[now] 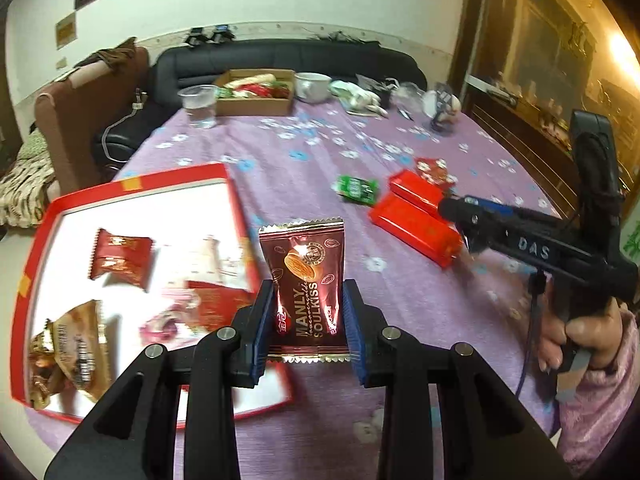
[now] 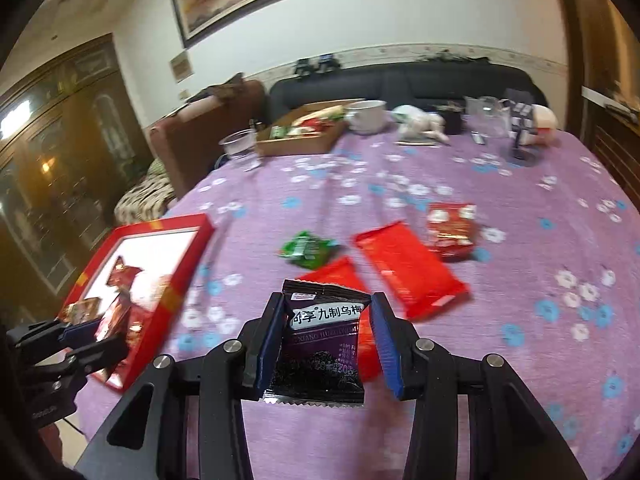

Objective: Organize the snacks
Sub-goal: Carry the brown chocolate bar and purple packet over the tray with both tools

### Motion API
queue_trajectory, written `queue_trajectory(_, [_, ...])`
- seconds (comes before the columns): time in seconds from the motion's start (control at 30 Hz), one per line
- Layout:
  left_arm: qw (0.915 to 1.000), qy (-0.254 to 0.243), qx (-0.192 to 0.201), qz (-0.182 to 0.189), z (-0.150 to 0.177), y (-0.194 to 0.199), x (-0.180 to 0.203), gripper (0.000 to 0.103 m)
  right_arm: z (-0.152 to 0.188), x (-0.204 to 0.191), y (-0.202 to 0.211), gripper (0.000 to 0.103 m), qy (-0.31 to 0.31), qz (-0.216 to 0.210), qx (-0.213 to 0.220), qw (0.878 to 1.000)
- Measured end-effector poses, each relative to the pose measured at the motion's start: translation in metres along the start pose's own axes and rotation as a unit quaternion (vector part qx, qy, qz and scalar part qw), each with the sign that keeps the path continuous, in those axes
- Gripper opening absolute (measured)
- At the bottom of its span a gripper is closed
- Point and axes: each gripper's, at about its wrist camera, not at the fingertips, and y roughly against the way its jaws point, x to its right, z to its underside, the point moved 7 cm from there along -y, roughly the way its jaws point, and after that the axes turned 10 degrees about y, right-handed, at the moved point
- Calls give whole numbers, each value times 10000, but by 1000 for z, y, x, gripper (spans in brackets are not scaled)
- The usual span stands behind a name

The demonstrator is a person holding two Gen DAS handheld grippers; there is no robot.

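Note:
My left gripper [image 1: 308,300] is shut on a dark red "Manly Soulkiss" packet [image 1: 306,268], held upright above the purple cloth beside a red-rimmed tray [image 1: 40,216]. In the tray lie a red packet [image 1: 120,260] and a gold-brown one [image 1: 72,344]. My right gripper [image 2: 326,320] is shut on a black and purple packet [image 2: 320,344] with Chinese lettering, lifted off the table. On the cloth beyond it lie a green packet [image 2: 306,249], two flat red packs [image 2: 412,268] and a small red and white packet [image 2: 452,228]. The tray [image 2: 176,280] lies to its left.
At the table's far end stand a cardboard box of snacks [image 1: 256,94], a clear plastic cup [image 1: 200,104], a white bowl [image 1: 314,86] and small clutter. A dark sofa runs behind. A hand in a pink sleeve [image 1: 592,332] holds the right gripper.

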Motion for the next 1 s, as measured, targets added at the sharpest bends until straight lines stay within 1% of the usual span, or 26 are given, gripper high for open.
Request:
queue_trajectory(0.17, [9995, 166, 173, -194, -3, 7, -26, 30, -5, -36, -9, 44, 235, -167, -59, 9996])
queue_trajectory(0.3, [9986, 303, 290, -318, -4, 13, -46, 30, -8, -57, -13, 44, 380, -273, -75, 9989])
queue_trajectory(0.67, [9955, 643, 426, -547, -2, 24, -89, 30, -30, -132, -25, 44, 854, -662, 34, 9941])
queue_trajectory(0.83, [9937, 788, 472, -643, -3, 28, -108, 30, -35, -152, -27, 44, 966, -775, 83, 9923])
queue_trajectory(1.0, [9913, 929, 538, -767, -4, 32, -128, 30, -35, -160, -31, 44, 995, -792, 55, 9919])
